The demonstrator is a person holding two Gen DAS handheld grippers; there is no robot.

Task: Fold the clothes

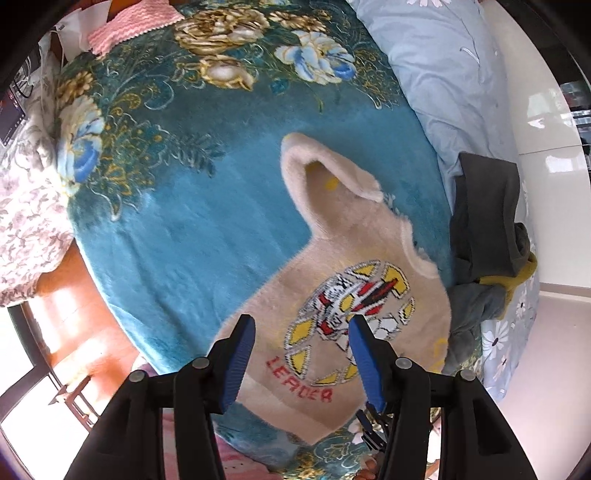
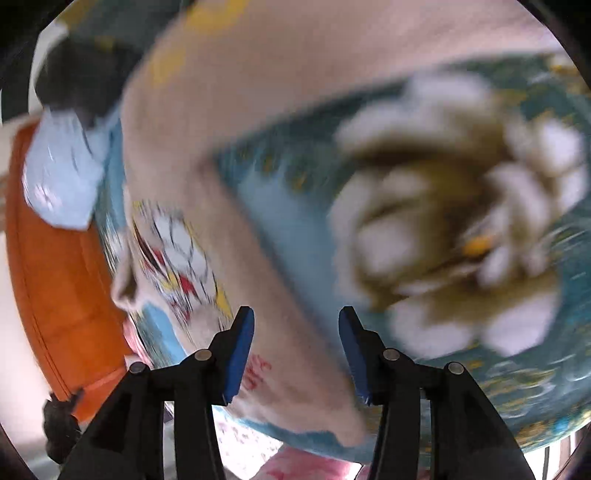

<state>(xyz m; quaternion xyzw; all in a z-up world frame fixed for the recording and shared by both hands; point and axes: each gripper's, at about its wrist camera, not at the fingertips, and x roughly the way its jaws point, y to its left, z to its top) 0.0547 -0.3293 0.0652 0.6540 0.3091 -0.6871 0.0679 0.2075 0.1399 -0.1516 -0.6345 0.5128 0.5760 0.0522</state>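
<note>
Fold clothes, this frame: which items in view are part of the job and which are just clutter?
Job:
- beige fleece top with the LEADER print, spread flat on the teal floral blanket
- left gripper, open above the top
- right gripper, open, view blurred

Lying about:
- dark grey garment pile with a yellow piece
- pale blue duvet
- pink knit cloth

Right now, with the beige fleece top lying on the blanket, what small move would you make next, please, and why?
Probably lower the left gripper onto the beige fleece top near its hem. Its fingers stand open above the printed front, holding nothing, and the sleeve still lies unfolded.
</note>
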